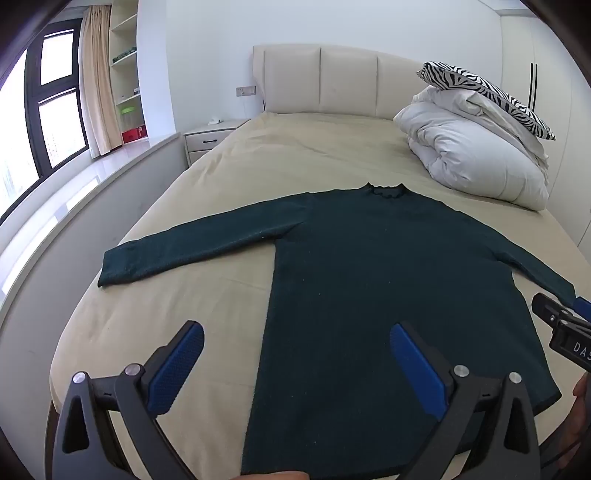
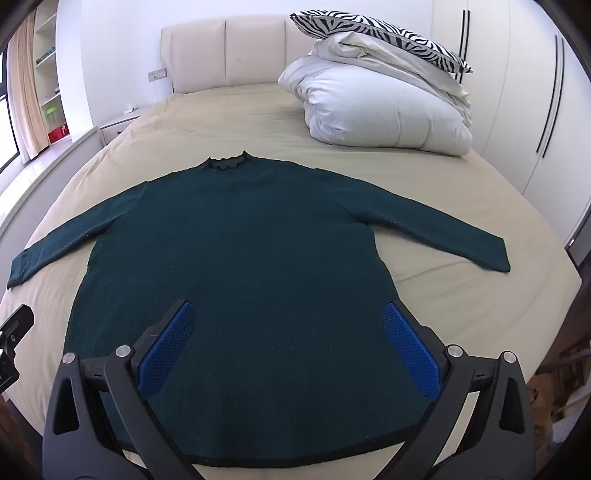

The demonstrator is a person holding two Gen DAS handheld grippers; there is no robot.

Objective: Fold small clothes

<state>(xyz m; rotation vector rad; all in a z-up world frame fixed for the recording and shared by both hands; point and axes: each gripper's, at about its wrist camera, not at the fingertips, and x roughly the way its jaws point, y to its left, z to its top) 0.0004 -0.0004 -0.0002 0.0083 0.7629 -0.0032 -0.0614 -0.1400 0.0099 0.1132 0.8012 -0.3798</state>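
Note:
A dark green long-sleeved sweater [image 1: 369,266] lies flat on the beige bed [image 1: 295,155], collar away from me, both sleeves spread out. It also shows in the right wrist view [image 2: 251,240]. My left gripper [image 1: 295,332] is open and empty, above the sweater's lower left edge near the hem. My right gripper [image 2: 288,310] is open and empty, above the middle of the lower body of the sweater. The right gripper's tip shows at the right edge of the left wrist view [image 1: 565,321].
A folded white duvet [image 2: 384,107] with a zebra-print pillow [image 2: 376,33] on top sits at the far right of the bed [image 2: 229,118]. A padded headboard [image 1: 332,77], a nightstand [image 1: 210,138], a window ledge on the left and wardrobe doors [image 2: 535,92] on the right surround the bed.

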